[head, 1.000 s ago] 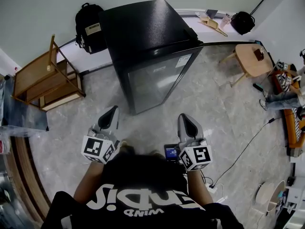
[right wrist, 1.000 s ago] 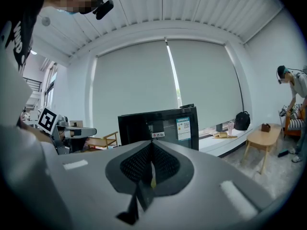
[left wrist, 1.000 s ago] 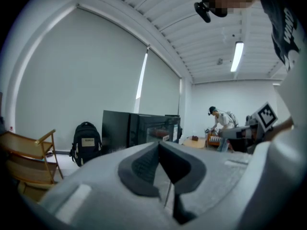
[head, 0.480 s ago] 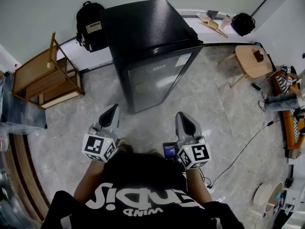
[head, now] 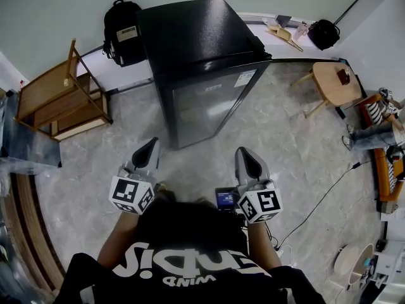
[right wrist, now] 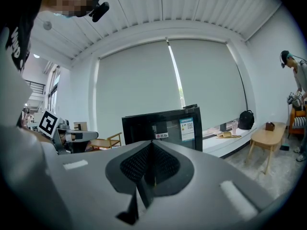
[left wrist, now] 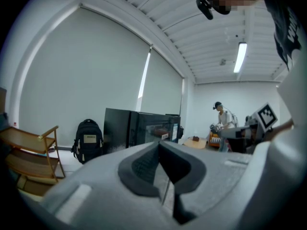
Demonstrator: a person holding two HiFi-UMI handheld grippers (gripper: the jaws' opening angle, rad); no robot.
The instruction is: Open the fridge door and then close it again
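Observation:
The black fridge (head: pixel 196 40) stands against the far wall, its glass door (head: pixel 209 103) closed and facing me. My left gripper (head: pixel 150 146) and right gripper (head: pixel 243 152) are held side by side in front of my body, both short of the door and touching nothing. Each has its jaws together with nothing between them. The fridge (left wrist: pixel 139 127) appears beyond the closed tips of the left gripper (left wrist: pixel 158 143) in the left gripper view. The right gripper view has the door (right wrist: pixel 165 125) straight ahead above the closed tips of the right gripper (right wrist: pixel 151 145).
A black backpack (head: pixel 123 30) leans left of the fridge, with a wooden rack (head: pixel 60 103) further left. A round wooden stool (head: pixel 335 81) stands at the right, near a black bag (head: pixel 323 30). Cables (head: pixel 329 192) trail over the floor. A person (left wrist: pixel 221 120) stands at the far right.

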